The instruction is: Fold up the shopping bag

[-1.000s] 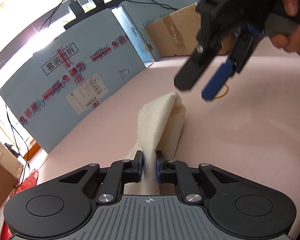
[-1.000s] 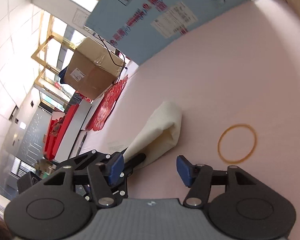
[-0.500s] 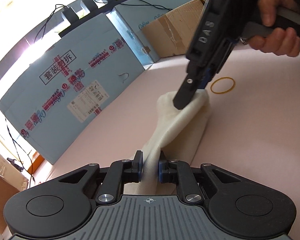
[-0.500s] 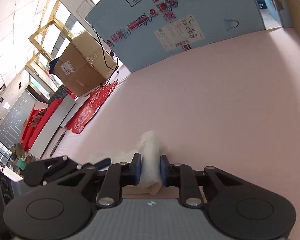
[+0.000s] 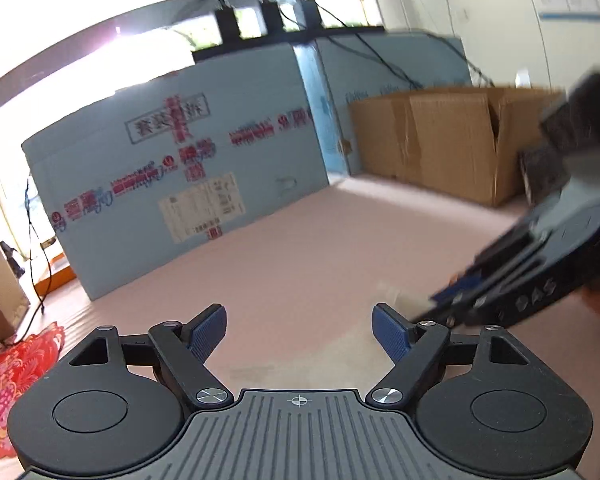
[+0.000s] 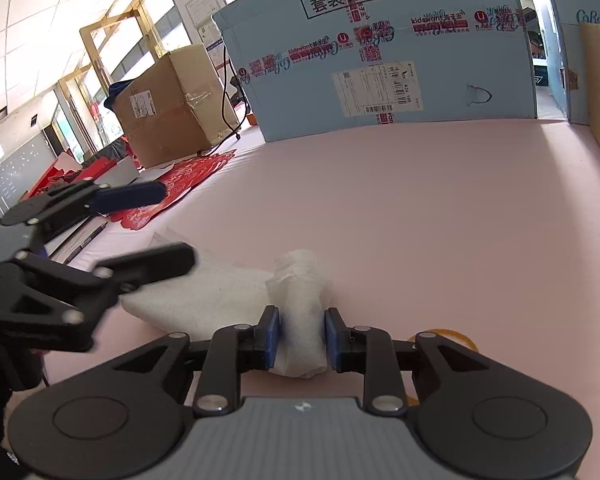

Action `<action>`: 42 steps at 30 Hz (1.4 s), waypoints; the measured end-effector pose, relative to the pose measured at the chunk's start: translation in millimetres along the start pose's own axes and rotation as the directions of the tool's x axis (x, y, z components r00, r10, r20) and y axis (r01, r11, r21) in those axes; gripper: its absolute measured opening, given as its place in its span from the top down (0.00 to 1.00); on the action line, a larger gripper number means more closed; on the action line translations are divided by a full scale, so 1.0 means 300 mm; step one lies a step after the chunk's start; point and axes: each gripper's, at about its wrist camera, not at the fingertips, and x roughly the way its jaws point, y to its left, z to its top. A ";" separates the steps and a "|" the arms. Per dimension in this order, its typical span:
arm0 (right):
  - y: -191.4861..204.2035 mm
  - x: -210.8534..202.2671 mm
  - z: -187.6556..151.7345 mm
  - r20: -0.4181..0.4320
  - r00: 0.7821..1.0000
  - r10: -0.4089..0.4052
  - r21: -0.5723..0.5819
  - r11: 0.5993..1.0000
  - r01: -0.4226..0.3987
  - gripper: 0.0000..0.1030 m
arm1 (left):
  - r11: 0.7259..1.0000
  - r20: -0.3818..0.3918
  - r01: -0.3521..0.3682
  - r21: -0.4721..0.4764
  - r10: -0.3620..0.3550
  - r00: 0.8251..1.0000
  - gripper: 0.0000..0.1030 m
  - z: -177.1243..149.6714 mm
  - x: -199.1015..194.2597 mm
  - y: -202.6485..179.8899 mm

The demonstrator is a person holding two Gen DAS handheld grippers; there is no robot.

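Observation:
The white shopping bag (image 6: 300,300) lies on the pink tabletop (image 6: 440,220), bunched into a loose roll. My right gripper (image 6: 302,314) holds one end of that roll; both blue pads touch it while the jaws are opening. My left gripper (image 6: 172,226) hovers at the left over the bag's flatter end, its jaws opening wide with nothing between them. In the left wrist view the left gripper (image 5: 298,316) frames only bare table. There the blurred right gripper (image 5: 440,300) comes in from the right with a scrap of white bag (image 5: 404,298) at its tip.
A yellow rubber band (image 6: 444,334) lies partly hidden behind the right gripper's linkage. A large blue carton (image 6: 380,60) stands along the far table edge, with brown cardboard boxes (image 5: 440,152) (image 6: 168,108) beside it. Red paper cutouts (image 6: 172,188) lie off the table's left edge.
The left gripper let go of the bag and spread wide. The right gripper came down, closed on the bag's far end, and now holds the roll with its jaws a little wider.

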 end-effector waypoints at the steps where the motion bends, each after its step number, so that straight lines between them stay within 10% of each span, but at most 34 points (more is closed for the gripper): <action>1: 0.000 -0.010 0.001 0.005 1.000 0.004 0.000 1.000 -0.004 0.61 | 1.000 0.006 -0.014 0.025 0.014 1.000 0.20 -0.010 0.014 -0.013; 5: -0.039 -0.103 0.011 0.067 0.997 -0.032 0.023 0.999 0.030 0.50 | 1.000 0.011 0.000 -0.019 0.001 1.000 0.19 -0.018 0.030 0.011; 10: -0.119 -0.145 0.030 0.049 0.962 -0.267 0.087 0.961 0.262 0.51 | 0.997 0.019 0.008 -0.073 -0.007 1.000 0.14 -0.031 0.035 0.040; 19: -0.070 -0.067 0.013 -0.102 0.907 -0.408 -0.086 0.912 0.400 0.76 | 0.992 0.023 0.035 -0.122 -0.032 0.999 0.11 -0.042 0.044 0.075; 21: -0.062 -0.064 0.016 -0.115 0.915 -0.387 -0.083 0.921 0.380 0.98 | 0.990 0.023 0.042 -0.131 -0.039 0.999 0.11 -0.043 0.042 0.080; 24: -0.087 -0.072 0.027 -0.133 0.970 -0.204 0.083 0.973 0.217 0.99 | 0.987 0.018 0.052 -0.151 -0.049 0.999 0.08 -0.039 0.043 0.093; 28: -0.174 -0.095 0.014 -0.060 0.997 -0.042 0.392 0.918 0.062 0.99 | 0.989 0.055 0.061 -0.132 -0.055 0.997 0.08 -0.020 0.029 0.089; 35: -0.264 -0.067 -0.046 -0.039 0.998 0.057 0.619 0.785 -0.020 0.95 | 0.988 0.115 0.133 -0.082 -0.123 0.986 0.08 0.030 0.029 0.049; 42: -0.261 -0.035 -0.051 -0.048 0.995 0.092 0.607 0.793 -0.044 0.93 | 0.988 0.077 0.146 -0.056 -0.141 0.987 0.08 0.043 0.055 0.017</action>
